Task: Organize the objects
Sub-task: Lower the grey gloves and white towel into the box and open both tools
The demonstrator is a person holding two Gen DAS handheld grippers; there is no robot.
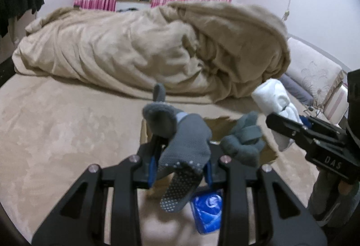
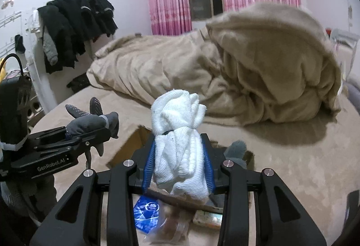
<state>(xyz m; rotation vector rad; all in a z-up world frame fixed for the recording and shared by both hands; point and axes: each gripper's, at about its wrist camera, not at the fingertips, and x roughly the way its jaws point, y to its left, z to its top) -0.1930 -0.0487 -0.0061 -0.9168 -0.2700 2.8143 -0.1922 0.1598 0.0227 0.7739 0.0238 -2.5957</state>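
- We see the left gripper [image 1: 180,169] with its jaws clenched on a grey dotted sock [image 1: 182,149], low centre of the left view.
- The right gripper [image 2: 180,167] grasps a white rolled sock [image 2: 180,144], centre frame, above the cardboard box [image 2: 126,147] on the bed [image 2: 292,167].

Both grippers are matte black metal, angular linkages pinned with silver round screws. The left gripper [image 1: 181,170] shows blue finger pads, white "GenRobot.AI" lettering and a black cable. The right gripper [image 2: 180,167] has ribbed blue pads, "DAS" printed.
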